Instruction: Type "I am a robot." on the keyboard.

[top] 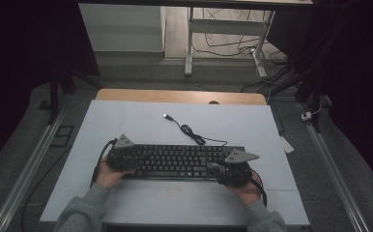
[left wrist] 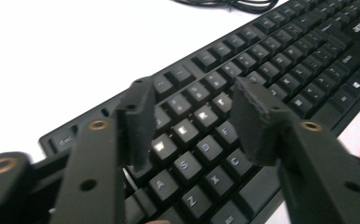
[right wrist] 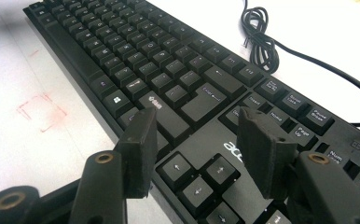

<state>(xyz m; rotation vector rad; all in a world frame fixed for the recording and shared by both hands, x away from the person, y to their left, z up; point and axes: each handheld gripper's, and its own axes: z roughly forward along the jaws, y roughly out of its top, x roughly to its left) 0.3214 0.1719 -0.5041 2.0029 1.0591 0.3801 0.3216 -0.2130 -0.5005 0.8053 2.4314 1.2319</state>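
Both grippers' fingers apart over keyboard (top: 177, 161) ends | cable (top: 194, 134) beyond | bare table (top: 126, 121) behind

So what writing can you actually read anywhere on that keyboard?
"Esc": corner key of the keyboard, left gripper view.
"A", "S", "D", "Z", "X", "C": letter keys beyond the left claw.
"Enter": large key, right gripper view.
"Home", "Page Up", "Num Lock": keys nearby.
"ac": cut-off brand mark above the arrow keys.
Other legends: too blurred.
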